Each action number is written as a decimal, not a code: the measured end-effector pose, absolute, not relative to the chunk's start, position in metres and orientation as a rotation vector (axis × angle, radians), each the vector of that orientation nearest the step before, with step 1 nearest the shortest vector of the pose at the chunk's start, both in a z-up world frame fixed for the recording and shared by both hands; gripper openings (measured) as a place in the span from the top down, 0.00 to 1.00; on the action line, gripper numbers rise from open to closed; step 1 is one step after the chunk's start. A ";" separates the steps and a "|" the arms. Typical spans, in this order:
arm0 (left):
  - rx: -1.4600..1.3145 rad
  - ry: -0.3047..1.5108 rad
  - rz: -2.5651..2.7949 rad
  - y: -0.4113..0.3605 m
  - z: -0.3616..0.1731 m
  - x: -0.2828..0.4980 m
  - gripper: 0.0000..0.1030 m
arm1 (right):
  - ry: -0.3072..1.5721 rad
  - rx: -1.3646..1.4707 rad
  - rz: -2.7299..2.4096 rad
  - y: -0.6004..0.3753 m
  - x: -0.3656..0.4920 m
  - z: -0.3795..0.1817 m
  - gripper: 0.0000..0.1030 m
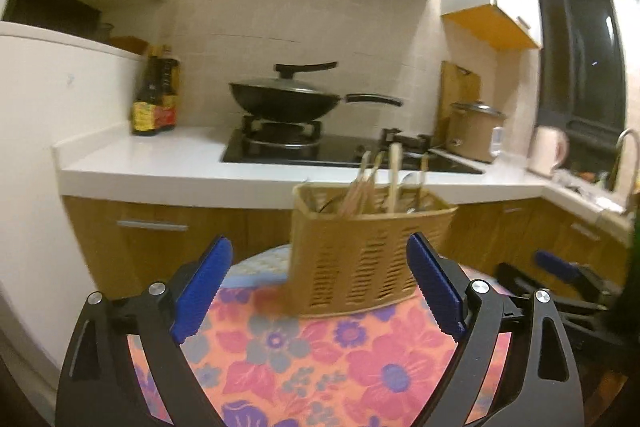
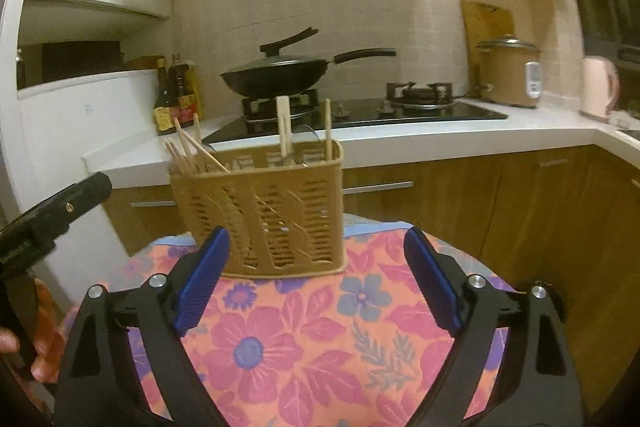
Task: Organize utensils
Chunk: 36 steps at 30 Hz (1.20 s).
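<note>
Both the left gripper [image 1: 320,291] and right gripper [image 2: 316,279] face the utensil basket [image 1: 360,251] with jaws wide open and empty, ready to sort its chopsticks [image 2: 188,151].

Tablecloth [image 2: 320,339]: orange-pink w/ big pink flowers, blue & purple blooms, grey-blue leaves. Utensil basket [image 2: 260,211]: tan, slotted weave pattern; chopsticks [image 2: 188,151] inside are pale wood. Both grippers black w/ ribbed blue pads [image 1: 434,287]. Wok [image 1: 286,101] & its lid black. Counter [image 1: 160,155] white, cabinet fronts [image 2: 500,195] orange-brown wood grain. Wall tiles [image 1: 300,19] beige grid. Kettle [image 2: 598,87] pale pink.
</note>
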<state>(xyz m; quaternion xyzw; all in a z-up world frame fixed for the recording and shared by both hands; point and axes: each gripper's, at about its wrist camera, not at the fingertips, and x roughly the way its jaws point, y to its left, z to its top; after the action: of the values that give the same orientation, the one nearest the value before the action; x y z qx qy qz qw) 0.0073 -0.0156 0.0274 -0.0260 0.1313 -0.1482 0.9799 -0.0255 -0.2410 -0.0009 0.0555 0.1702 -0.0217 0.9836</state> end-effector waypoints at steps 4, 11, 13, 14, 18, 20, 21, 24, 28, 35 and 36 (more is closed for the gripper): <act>-0.036 0.244 -0.224 -0.018 0.005 0.012 0.16 | 0.298 0.049 -0.103 -0.234 -0.030 -0.023 0.14; 0.038 0.240 -0.163 -0.025 -0.010 0.018 0.12 | 0.324 0.056 -0.083 -0.236 -0.023 -0.033 0.14; 0.028 0.269 -0.176 -0.024 -0.013 0.022 0.11 | 0.339 0.056 -0.083 -0.236 -0.021 -0.035 0.13; 0.016 0.288 -0.185 -0.022 -0.014 0.024 0.11 | 0.347 0.059 -0.081 -0.237 -0.020 -0.035 0.13; 0.011 0.298 -0.156 -0.018 -0.016 0.030 0.11 | 0.365 0.086 -0.086 -0.242 -0.016 -0.037 0.11; 0.016 0.295 -0.154 -0.018 -0.016 0.029 0.11 | 0.374 0.095 -0.086 -0.244 -0.015 -0.038 0.11; 0.020 0.296 -0.155 -0.018 -0.016 0.029 0.10 | 0.380 0.097 -0.085 -0.245 -0.014 -0.038 0.10; 0.035 0.298 -0.145 -0.020 -0.017 0.028 0.08 | 0.387 0.104 -0.087 -0.246 -0.013 -0.039 0.08; 0.030 0.301 -0.145 -0.019 -0.016 0.028 0.08 | 0.389 0.106 -0.088 -0.246 -0.013 -0.039 0.08; 0.024 0.312 -0.145 -0.017 -0.016 0.029 0.08 | 0.421 0.149 -0.083 -0.255 -0.007 -0.042 0.08; 0.026 0.312 -0.143 -0.017 -0.017 0.029 0.08 | 0.419 0.152 -0.085 -0.255 -0.007 -0.042 0.08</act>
<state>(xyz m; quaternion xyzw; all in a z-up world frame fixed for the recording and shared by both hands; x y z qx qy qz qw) 0.0291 -0.0173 -0.0165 0.0132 0.1551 -0.0714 0.9852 -0.0072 -0.2551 -0.0422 0.0754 0.2076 -0.0421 0.9744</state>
